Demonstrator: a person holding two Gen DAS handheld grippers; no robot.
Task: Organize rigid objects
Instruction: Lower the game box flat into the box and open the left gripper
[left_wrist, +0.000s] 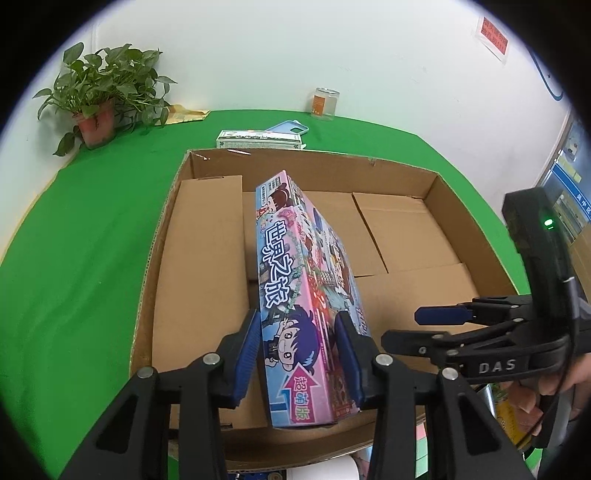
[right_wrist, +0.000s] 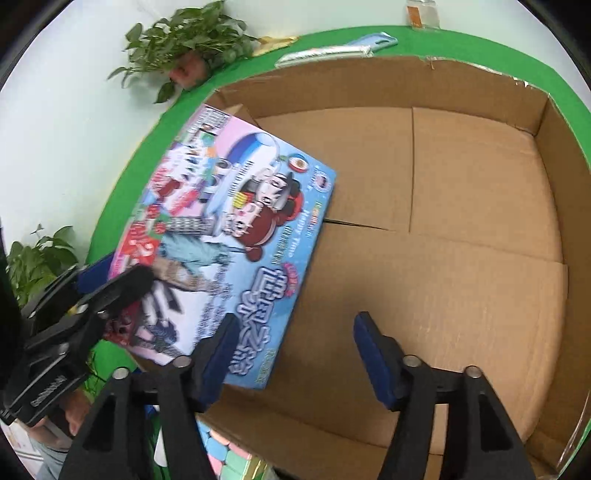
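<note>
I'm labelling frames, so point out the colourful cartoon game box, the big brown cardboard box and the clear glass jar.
colourful cartoon game box (left_wrist: 284, 280), left wrist view, pink spine
big brown cardboard box (right_wrist: 480, 206), right wrist view, floor flap
clear glass jar (left_wrist: 324, 103), left wrist view, its side
</note>
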